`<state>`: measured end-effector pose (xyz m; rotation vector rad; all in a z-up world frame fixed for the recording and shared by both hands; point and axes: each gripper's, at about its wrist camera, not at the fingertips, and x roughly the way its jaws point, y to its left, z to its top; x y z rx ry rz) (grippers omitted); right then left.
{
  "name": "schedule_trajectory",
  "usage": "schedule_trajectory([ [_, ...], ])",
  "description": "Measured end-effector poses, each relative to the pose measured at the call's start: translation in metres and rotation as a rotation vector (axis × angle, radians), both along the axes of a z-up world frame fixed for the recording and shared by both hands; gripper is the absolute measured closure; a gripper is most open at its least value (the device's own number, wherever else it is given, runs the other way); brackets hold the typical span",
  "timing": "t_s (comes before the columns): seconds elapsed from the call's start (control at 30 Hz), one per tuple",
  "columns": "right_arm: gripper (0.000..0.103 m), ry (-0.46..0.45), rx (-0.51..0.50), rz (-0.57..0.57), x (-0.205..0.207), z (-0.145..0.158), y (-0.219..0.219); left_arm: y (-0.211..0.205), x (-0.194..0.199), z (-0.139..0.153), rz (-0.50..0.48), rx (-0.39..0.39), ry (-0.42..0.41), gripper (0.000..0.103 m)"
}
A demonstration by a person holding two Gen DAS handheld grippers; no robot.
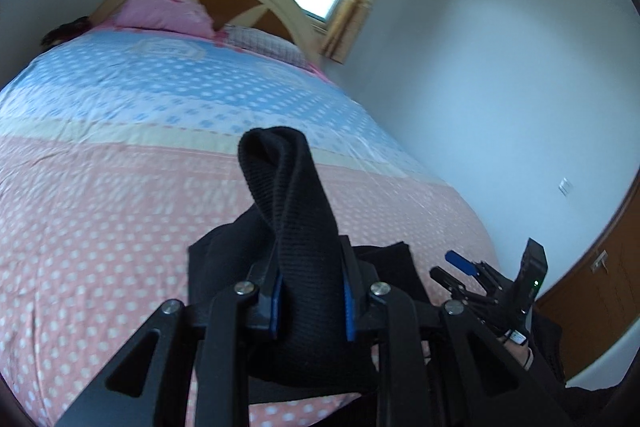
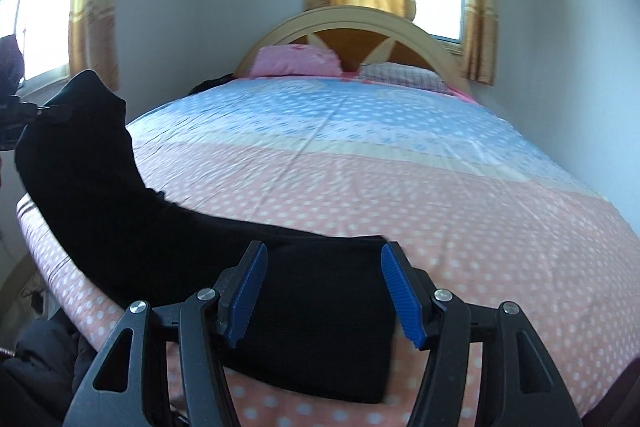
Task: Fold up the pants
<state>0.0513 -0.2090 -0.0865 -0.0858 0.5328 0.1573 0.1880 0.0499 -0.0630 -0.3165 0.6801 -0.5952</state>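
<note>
Black pants [image 2: 168, 251] along near edge of bed [image 2: 400, 195], one end flat under right gripper [image 2: 322, 291], jaws spread and empty; other end lifted, clamped in left gripper [image 1: 310, 307]. Fold apparently begun, not finished: raised end yet to be carried over and laid. Ample bare cover beyond; mattress edge close below.
</note>
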Motion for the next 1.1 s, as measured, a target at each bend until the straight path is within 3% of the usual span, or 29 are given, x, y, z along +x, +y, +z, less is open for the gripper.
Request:
schedule_trajectory([
  [0.27, 0.042, 0.016, 0.063, -0.134, 0.006, -0.004, -0.046, -0.074, 0.016, 0.017, -0.104, 0.021, 0.008, 0.080],
  [0.47, 0.041, 0.028, 0.127, -0.218, 0.010, -0.008, -0.074, -0.126, 0.036, 0.001, -0.166, 0.042, 0.049, 0.080],
  [0.67, 0.041, 0.035, 0.174, -0.261, 0.011, -0.010, -0.094, -0.178, 0.058, -0.046, -0.189, 0.176, 0.112, 0.080],
  [0.8, 0.041, 0.055, 0.192, -0.264, 0.015, -0.016, -0.099, -0.206, 0.057, -0.069, -0.194, 0.298, 0.107, 0.079],
  [0.9, 0.041, 0.070, 0.199, -0.261, 0.018, -0.020, -0.100, -0.226, 0.050, -0.075, -0.211, 0.325, 0.104, 0.071],
  [1.0, 0.041, 0.086, 0.215, -0.264, 0.019, -0.024, -0.103, -0.243, 0.038, -0.073, -0.257, 0.336, 0.098, 0.051],
  [1.1, 0.041, 0.092, 0.236, -0.282, 0.020, -0.026, -0.110, -0.245, 0.020, -0.060, -0.305, 0.318, 0.029, 0.042],
])
